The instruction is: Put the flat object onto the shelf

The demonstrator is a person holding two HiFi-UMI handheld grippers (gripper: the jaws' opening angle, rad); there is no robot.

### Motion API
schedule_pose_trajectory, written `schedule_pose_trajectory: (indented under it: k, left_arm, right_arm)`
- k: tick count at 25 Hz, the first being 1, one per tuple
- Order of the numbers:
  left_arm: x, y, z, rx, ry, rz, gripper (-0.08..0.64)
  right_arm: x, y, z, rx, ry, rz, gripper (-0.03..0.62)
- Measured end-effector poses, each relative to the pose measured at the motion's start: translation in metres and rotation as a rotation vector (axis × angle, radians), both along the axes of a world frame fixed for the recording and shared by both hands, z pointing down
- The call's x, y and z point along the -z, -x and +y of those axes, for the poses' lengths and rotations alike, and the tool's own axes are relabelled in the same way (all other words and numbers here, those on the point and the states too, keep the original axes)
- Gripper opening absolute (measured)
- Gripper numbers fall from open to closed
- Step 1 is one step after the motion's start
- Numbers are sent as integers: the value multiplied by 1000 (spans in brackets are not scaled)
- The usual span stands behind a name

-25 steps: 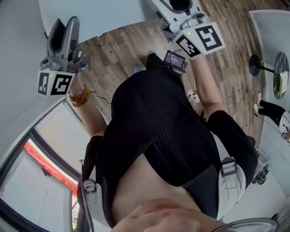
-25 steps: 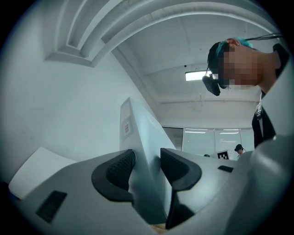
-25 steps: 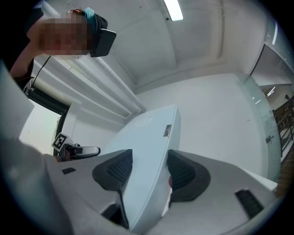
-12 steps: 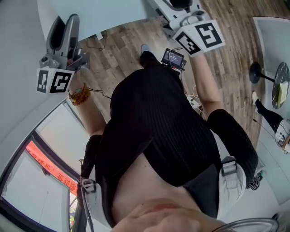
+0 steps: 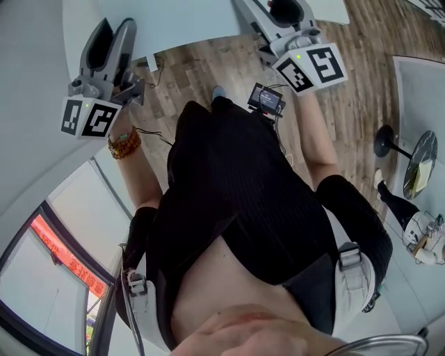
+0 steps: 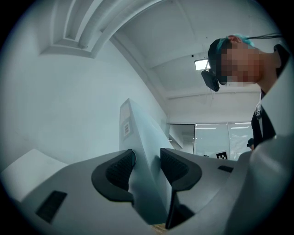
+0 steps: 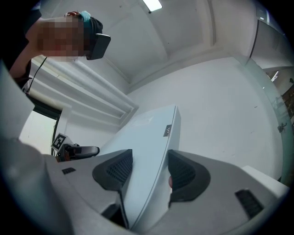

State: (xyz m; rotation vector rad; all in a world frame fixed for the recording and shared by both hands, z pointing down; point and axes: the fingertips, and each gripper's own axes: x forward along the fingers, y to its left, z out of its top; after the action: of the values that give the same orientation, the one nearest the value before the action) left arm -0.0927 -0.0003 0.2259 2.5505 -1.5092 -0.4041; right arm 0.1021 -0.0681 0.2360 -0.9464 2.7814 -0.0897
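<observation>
The flat object is a thin white panel [image 5: 182,21], lying across the top of the head view, level and held off the wooden floor. My left gripper [image 5: 112,36] is shut on its left edge and my right gripper [image 5: 279,12] is shut on its right edge. In the left gripper view the panel [image 6: 140,137] stands edge-on between the two dark pads of the left gripper [image 6: 147,167]. In the right gripper view the panel [image 7: 147,133], with a small label near its far edge, runs between the pads of the right gripper [image 7: 149,172]. No shelf shows in any view.
Under the panel lies a wooden floor [image 5: 201,66]. A round table on a black stand [image 5: 417,156] is at the right edge. A glass wall with a red strip [image 5: 62,250] is at the lower left. A small black device [image 5: 266,99] hangs at the person's waist.
Both grippers keep their hold on the panel. The left gripper has shifted slightly up and right in the head view. The floor and round table have slid downward as the person turns.
</observation>
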Motion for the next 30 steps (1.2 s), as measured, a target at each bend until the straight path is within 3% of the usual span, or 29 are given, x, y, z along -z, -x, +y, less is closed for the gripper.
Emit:
schedule_pose_trajectory:
  k: [3,11,21,30]
  left_arm:
    - [-9,-1,-31,11,13,12,195]
    - [-7,2,-36,-6,4,32,195]
    - [-17,42,-133,-62,6,57,195]
    - [-42,55,-171,-72,78,70,195]
  right_arm:
    - [-9,0,-33,3,20,2,232]
    - [-2,1,-35,-11,7,18,232]
    - [-9,37,-121,-67,21,38,232]
    - [-34,50,-157,-82,80,46,232]
